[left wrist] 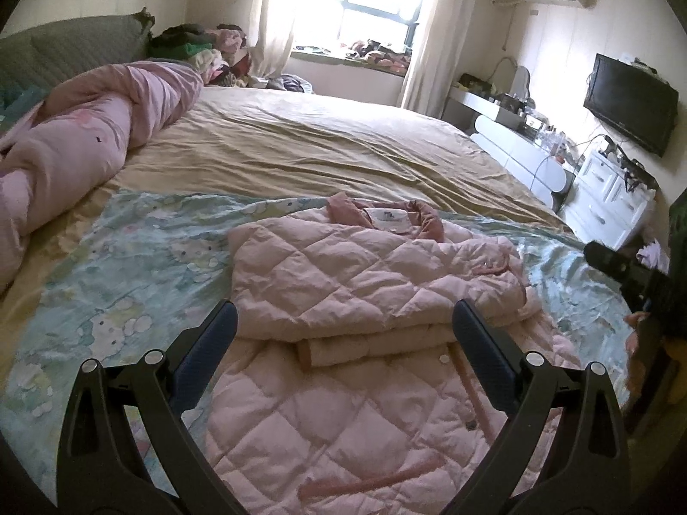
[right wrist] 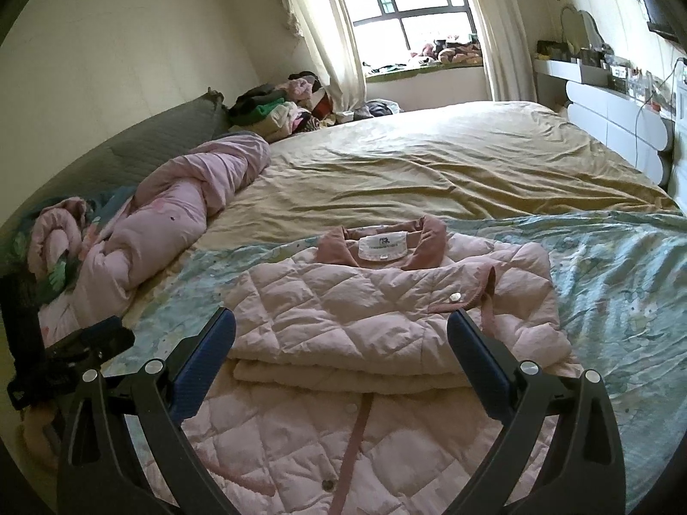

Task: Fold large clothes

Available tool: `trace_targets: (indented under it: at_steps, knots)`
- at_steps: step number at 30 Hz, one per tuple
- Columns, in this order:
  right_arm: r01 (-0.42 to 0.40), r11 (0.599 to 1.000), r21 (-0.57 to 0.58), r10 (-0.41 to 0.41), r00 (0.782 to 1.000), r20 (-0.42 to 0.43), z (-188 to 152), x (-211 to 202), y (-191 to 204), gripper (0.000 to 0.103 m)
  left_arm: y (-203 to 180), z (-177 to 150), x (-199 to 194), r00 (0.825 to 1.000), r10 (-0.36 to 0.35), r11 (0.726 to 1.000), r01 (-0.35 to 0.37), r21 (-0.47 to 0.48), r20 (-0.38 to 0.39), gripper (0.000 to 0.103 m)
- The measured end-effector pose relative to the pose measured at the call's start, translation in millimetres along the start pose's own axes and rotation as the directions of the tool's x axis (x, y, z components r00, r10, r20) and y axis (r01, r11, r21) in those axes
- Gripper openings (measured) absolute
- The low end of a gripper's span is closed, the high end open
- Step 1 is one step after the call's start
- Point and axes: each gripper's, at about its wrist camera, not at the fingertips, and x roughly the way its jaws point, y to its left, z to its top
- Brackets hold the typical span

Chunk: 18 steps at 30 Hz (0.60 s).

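Note:
A pale pink quilted jacket (left wrist: pixel 343 283) (right wrist: pixel 369 313) lies on the bed, its sleeves folded over the upper body and its dusty-pink collar (right wrist: pixel 386 242) at the far end. The lower part spreads toward me. My left gripper (left wrist: pixel 343 322) hangs open above the folded edge, nothing between its fingers. My right gripper (right wrist: pixel 341 330) is open too, over the same fold, holding nothing. In the left wrist view the right gripper (left wrist: pixel 618 266) shows at the right edge, held by a hand. In the right wrist view the left gripper (right wrist: pixel 81 343) appears at the left edge.
The jacket rests on a light blue printed sheet (left wrist: pixel 141 257) (right wrist: pixel 622 274) over a tan bedspread (left wrist: pixel 322 146). A rolled pink duvet (left wrist: pixel 77 146) (right wrist: pixel 171 223) lies along the left. Clothes pile (right wrist: pixel 279 107) by the window. White drawers (left wrist: pixel 609 197) and a wall television (left wrist: pixel 631 103) stand right.

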Motion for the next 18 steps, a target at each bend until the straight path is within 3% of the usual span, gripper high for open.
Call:
trace_targets:
  at_steps: [18]
  knots:
    - [-0.001,1.0,-0.026,0.001,1.0,-0.001,-22.4,-31.4,-7.1,0.098,-7.8,-42.5,-30.8,0.999,0.039,0.999,-0.039,0.006,0.015,0.094]
